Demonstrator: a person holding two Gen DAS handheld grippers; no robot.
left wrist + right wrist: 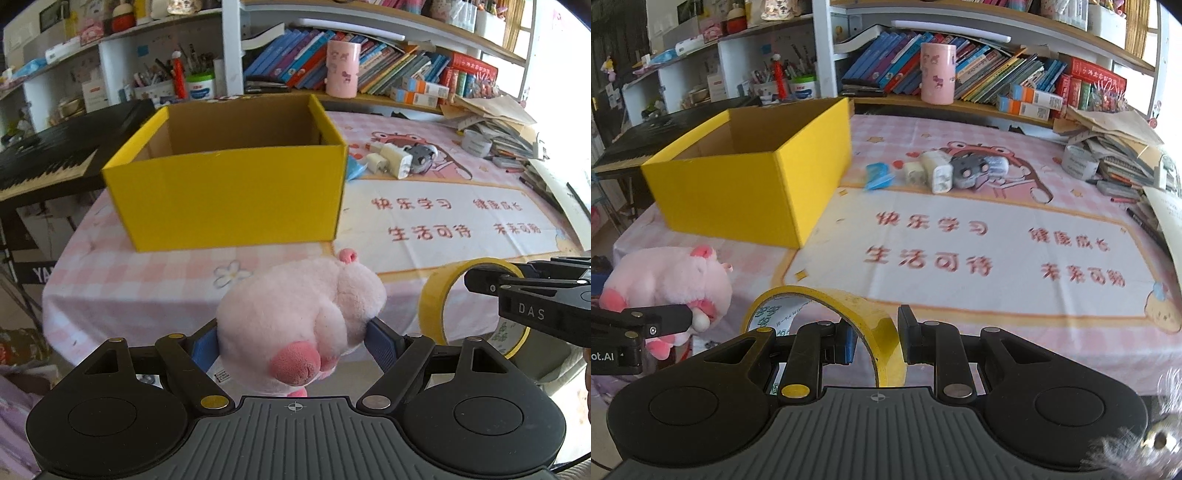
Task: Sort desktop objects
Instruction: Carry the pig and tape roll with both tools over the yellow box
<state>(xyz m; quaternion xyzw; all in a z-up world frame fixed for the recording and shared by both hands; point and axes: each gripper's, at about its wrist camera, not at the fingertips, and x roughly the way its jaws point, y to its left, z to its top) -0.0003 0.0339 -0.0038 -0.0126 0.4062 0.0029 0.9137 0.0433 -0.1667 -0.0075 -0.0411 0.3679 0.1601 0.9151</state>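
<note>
Two items are in transit: the left gripper (291, 341) clamps a pink plush pig (303, 314), and the right gripper (875, 341) pinches the band of a yellow tape roll (827, 317), both above the desk's near edge. The carry step seems under way; next, each must reach over the yellow cardboard box (229, 199) and let go. Its visible interior looks empty.

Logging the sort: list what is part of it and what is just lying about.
Part of the sort: plush pig in left gripper; tape roll in right gripper; yellow box; chargers.
Lying about: books, pink cup, keyboard.
</note>
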